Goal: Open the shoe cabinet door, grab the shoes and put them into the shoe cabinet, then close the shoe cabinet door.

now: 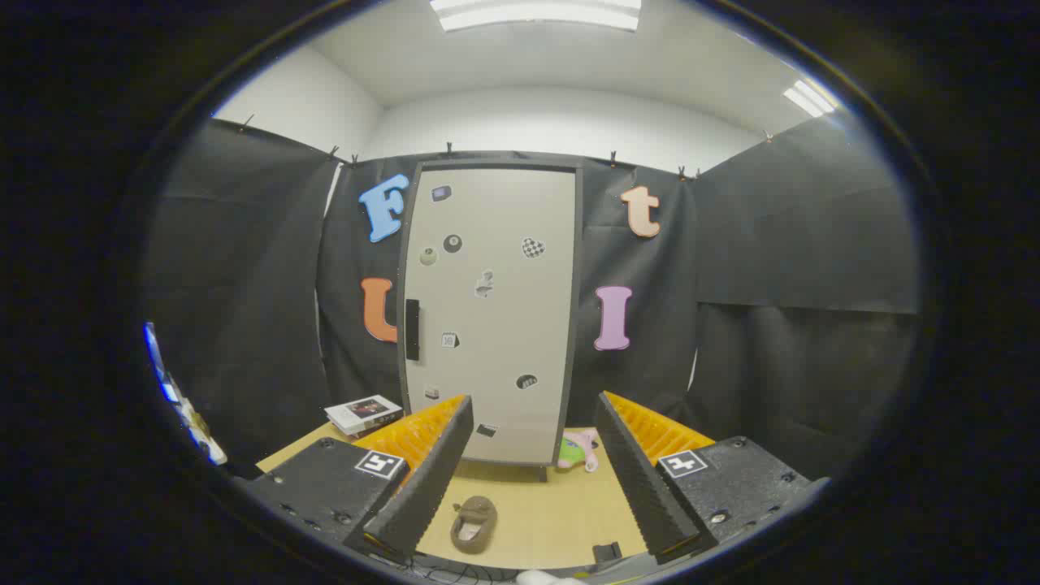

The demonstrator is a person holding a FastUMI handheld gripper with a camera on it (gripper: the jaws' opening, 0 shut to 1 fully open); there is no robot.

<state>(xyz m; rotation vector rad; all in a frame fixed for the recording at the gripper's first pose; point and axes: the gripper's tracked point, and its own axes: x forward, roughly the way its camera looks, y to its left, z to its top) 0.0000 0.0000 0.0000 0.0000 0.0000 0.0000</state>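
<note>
A tall pale shoe cabinet stands at the back of the wooden table, its door shut, with a dark handle on its left edge and several stickers on the front. A small brown shoe lies on the table between my fingers, close to the left one. My gripper is open, well short of the cabinet, with nothing held between its fingers.
A pink and green plush toy lies at the cabinet's right foot. A stack of books sits left of the cabinet. A small dark object rests near the table's front edge. Black cloth walls close in all sides.
</note>
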